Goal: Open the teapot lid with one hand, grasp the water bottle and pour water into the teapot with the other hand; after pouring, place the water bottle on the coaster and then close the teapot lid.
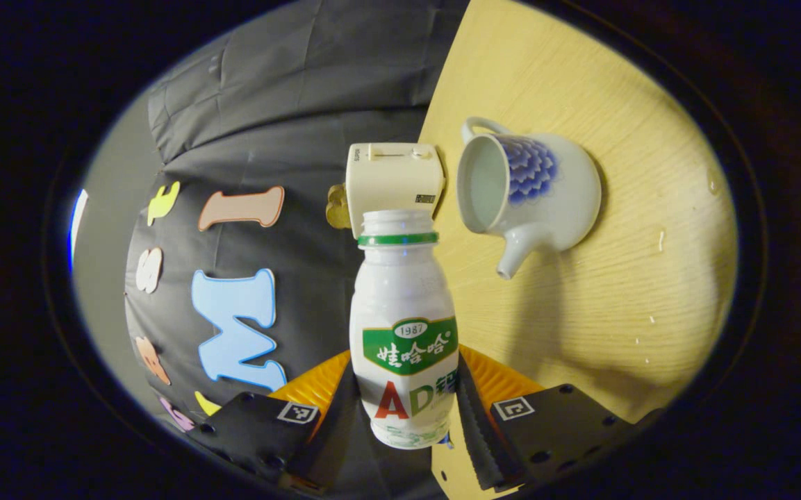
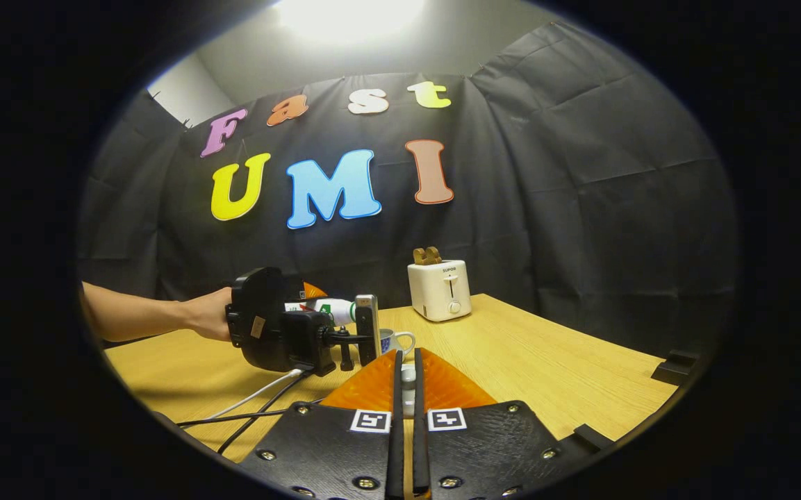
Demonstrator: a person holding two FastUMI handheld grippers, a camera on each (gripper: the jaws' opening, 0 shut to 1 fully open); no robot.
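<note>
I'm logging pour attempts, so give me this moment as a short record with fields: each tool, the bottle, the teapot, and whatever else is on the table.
left tool: shut on the water bottle, bottle uncapped and tipped on its side toward the teapot
right tool: fingers nearly together, a small pale item between them, likely the lid; unclear
teapot: lid off, mouth open, white with blue flower
pour: no stream visible
toaster: white, at the table's back edge
</note>
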